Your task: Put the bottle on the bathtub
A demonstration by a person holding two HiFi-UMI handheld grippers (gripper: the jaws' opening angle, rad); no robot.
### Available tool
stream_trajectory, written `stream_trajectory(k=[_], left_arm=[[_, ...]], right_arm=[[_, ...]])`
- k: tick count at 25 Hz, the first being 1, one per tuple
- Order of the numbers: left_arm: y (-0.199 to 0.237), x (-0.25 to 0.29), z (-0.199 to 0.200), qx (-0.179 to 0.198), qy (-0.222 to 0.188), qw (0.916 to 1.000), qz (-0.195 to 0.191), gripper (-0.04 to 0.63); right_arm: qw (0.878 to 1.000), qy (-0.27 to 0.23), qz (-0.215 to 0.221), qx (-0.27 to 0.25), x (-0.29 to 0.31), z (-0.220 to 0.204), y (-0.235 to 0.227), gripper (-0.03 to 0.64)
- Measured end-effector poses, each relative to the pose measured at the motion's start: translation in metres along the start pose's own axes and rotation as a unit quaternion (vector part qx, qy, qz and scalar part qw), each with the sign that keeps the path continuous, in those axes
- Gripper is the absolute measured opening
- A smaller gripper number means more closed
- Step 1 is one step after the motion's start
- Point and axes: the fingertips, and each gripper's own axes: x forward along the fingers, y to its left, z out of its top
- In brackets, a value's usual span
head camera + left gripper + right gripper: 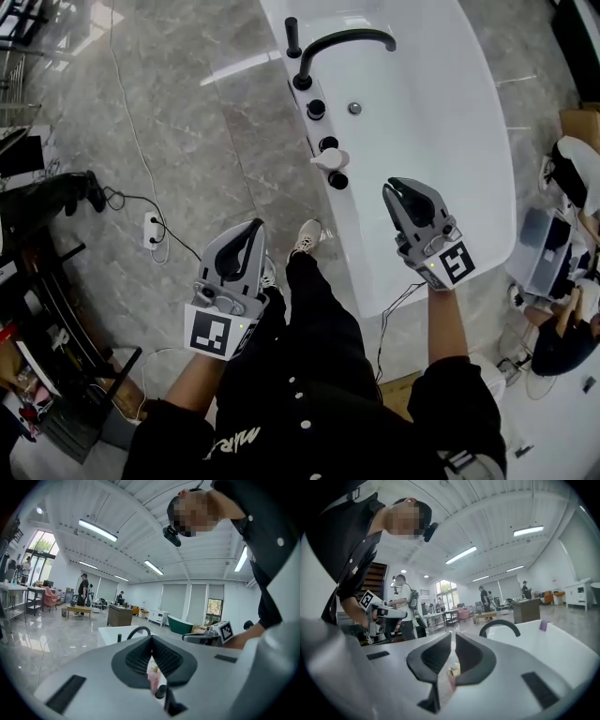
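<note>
Looks steeply down on a white bathtub (422,112) set on a grey marble floor (206,122). Finds the bottle (330,159) upright on the bathtub's flat rim, in the row of black knobs (316,109), between two of them and in line with the curved black faucet (342,42). Touches the bottle with neither gripper and stays clear of it on both sides.

Holds the left gripper (255,227) over the floor beside the bathtub, just beside a pale shoe (305,236) in the head view. Shows, in the left gripper view, jaws pressed together at the tips with nothing clamped. Catches there only the distant pinkish bottle (153,677) and one dark knob through the hollow under the tips.

Holds the right gripper (398,187) over the white inside of the bathtub, pointed toward the faucet end. Shows, in the right gripper view, jaws drawn almost together, with just a thin slit between them and nothing held. Glimpses the bottle (453,670) far off below that slit, and the faucet's black arch beyond.

Takes in a white power strip (153,230) with its cable on the floor, well apart from the bathtub. Picks out several other people across the bright hall in both gripper views, too small to describe.
</note>
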Motion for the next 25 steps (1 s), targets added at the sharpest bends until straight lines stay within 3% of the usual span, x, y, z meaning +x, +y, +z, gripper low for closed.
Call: stream_trajectory(k=[2, 11, 18, 25], left_arm=[[-0.002, -0.010, 0.013, 0.004, -0.007, 1.0000, 0.001, 0.009], [-0.004, -0.047, 0.062, 0.028, -0.046, 0.9986, 0.003, 0.009], [-0.007, -0.089, 0.116, 0.065, -0.108, 0.9919, 0.019, 0.009], [0.005, -0.118, 0.145, 0.055, -0.147, 0.9872, 0.030, 0.009]], right_arm=[[0.999, -0.001, -0.033, 0.001, -0.008, 0.016, 0.008, -0.011], [0.984, -0.012, -0.172, -0.038, -0.037, 0.080, 0.035, -0.009], [0.973, -0.089, -0.207, -0.043, -0.070, 0.145, 0.086, 0.002], [0.954, -0.122, -0.259, -0.084, -0.100, 0.183, 0.106, 0.002]])
